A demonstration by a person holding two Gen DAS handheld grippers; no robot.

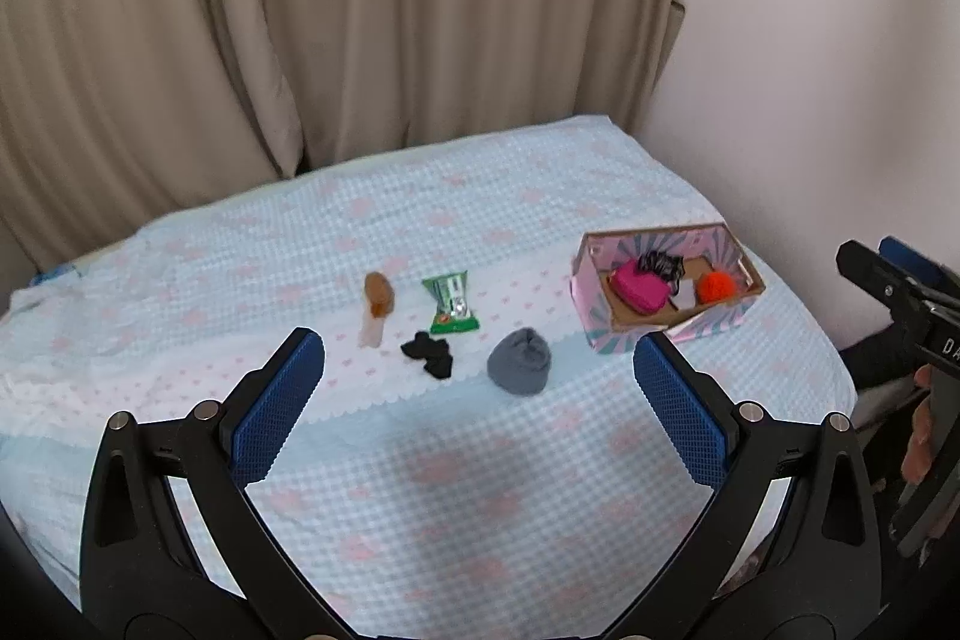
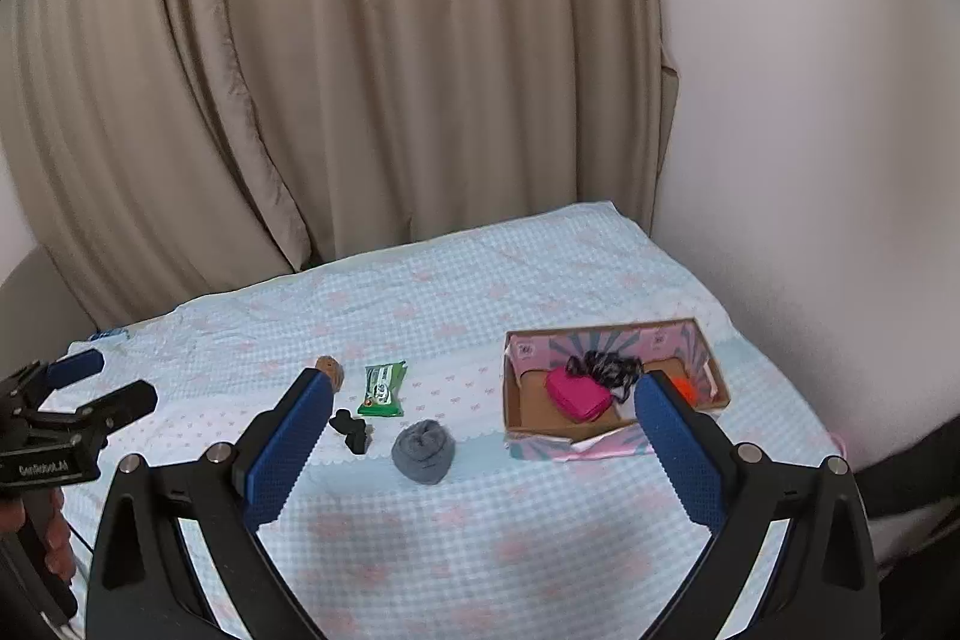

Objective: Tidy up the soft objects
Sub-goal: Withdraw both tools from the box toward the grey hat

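A grey rolled sock point(image 1: 519, 361) point(image 2: 423, 451) lies on the bed, with a black crumpled cloth point(image 1: 429, 354) point(image 2: 352, 429), a green snack packet point(image 1: 451, 304) point(image 2: 384, 388) and a brown-topped tube point(image 1: 377, 307) point(image 2: 329, 369) to its left. A pink patterned box point(image 1: 600, 334) point(image 2: 564, 445) at the right holds a magenta pouch point(image 1: 641, 287) point(image 2: 577, 393), a black scrunchie point(image 1: 661, 264) point(image 2: 606, 367) and an orange pompom point(image 1: 716, 286) point(image 2: 684, 388). My left gripper point(image 1: 479, 355) and right gripper point(image 2: 483, 394) are both open and empty, held above the near bed.
The bed has a light blue checked cover point(image 1: 480, 490) with pink hearts. Beige curtains point(image 1: 300, 10) hang behind it and a white wall point(image 1: 810, 40) stands on the right. The right gripper shows at the left wrist view's right edge point(image 1: 900, 304); the left gripper shows at the right wrist view's left edge point(image 2: 72, 400).
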